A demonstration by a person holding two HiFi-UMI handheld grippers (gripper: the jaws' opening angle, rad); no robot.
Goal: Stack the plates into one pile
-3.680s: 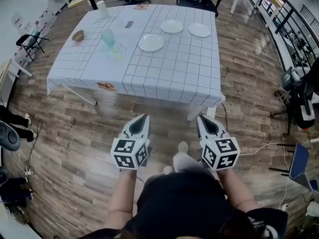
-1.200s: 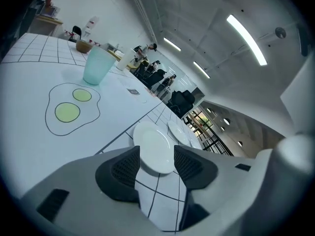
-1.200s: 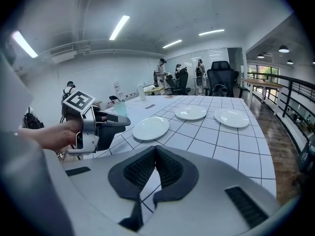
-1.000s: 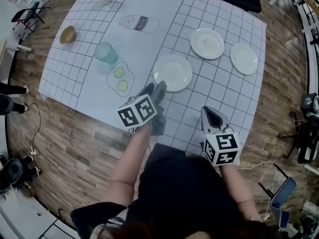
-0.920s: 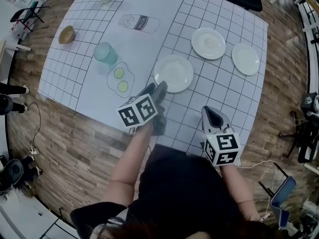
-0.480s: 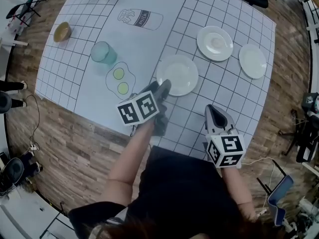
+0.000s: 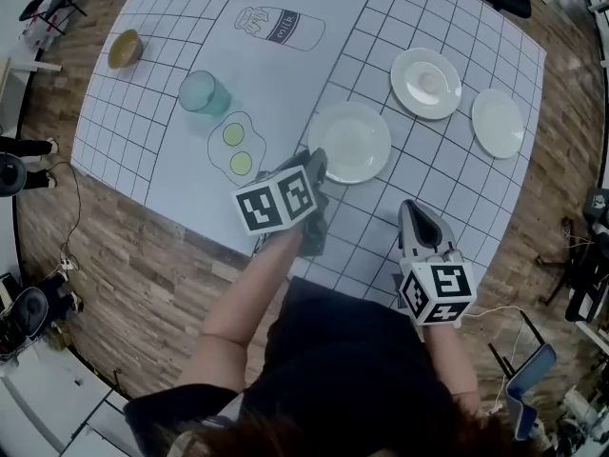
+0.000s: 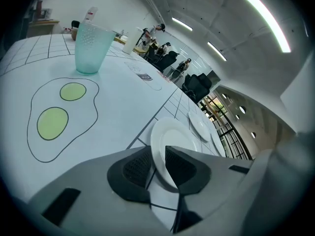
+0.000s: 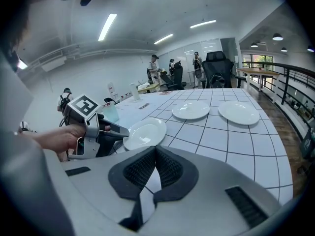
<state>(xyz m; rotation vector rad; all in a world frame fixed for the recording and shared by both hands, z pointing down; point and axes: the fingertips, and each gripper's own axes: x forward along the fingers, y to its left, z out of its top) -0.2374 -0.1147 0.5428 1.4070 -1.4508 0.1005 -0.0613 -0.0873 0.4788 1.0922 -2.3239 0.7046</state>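
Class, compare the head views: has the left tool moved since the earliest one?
Yes. From over the floor, short of the table, the left tool advanced to the nearest plate; its jaws have just been closing, the rim between them.

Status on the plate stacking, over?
Left tongs just closed on nearest plate rim. Right tongs shut, empty. Middle plate, right plate unstacked. Nothing blocking.

A glossy white glaze is shown by the front plate [image 7: 350, 141] and the two plates [image 7: 426, 83] [image 7: 498, 123] toward the worktop's right edge. The worktop cloth [image 7: 285, 84] is seen to be smooth and matt (grid-printed). The tumbler [image 7: 200, 91] is made of translucent, dimpled plastic; the floor [image 7: 124, 265] is laid in wood-grained planking.
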